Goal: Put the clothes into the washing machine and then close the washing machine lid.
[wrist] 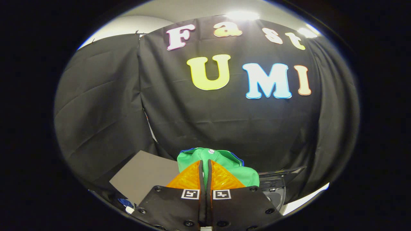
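Black cloth [224, 128] hangs as the backdrop beyond everything, creased and drawn across the whole width, with a strip of pale ceiling and two bright lights [242, 15] above it.

Closest to the tongs is a green garment [247, 175] with a thin blue edging along its upper hem and a small white button near its top. It sits bunched up directly ahead of the fingers, rising above their tips and spilling off to the right of them. The gripper [204, 162] has its two orange fingers [186, 179] drawn close together, only a narrow dark slit left between them; green fabric shows in that slit at the tips, so the garment appears pinched there, held up off whatever lies below.

To the right of the fingers and just under the garment lies the washing machine [276, 189], a dark glossy surface with a paler rounded part below it. Whether its lid is up or down cannot be told.

To the left of the fingers lies a flat grey board [141, 179].
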Demonstrator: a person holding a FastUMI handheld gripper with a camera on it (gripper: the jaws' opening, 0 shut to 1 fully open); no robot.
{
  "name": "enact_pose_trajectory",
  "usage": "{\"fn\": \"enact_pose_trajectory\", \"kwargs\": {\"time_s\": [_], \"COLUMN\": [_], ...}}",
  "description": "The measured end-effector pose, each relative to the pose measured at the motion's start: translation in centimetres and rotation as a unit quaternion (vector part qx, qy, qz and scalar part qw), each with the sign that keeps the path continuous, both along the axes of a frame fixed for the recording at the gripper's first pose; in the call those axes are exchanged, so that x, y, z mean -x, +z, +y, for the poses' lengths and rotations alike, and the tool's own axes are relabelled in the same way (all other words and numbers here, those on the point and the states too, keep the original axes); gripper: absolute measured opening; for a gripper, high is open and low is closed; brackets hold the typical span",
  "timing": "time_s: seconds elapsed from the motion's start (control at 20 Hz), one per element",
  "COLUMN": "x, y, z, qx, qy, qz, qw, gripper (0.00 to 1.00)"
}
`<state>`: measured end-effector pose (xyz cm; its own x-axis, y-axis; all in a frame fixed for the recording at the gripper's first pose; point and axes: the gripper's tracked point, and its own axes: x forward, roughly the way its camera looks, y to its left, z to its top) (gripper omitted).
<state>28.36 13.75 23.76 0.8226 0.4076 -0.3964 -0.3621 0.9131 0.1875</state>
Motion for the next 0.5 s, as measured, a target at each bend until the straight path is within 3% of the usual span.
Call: {"fn": "enact_pose_trajectory", "kwargs": {"time_s": [0.5], "x": [-1.1], "y": [-2.7], "z": [-10.5], "qx": [-0.006], "qy": [-0.054], "qz": [0.014], "qw": [0.998], "gripper": [0.01]}}
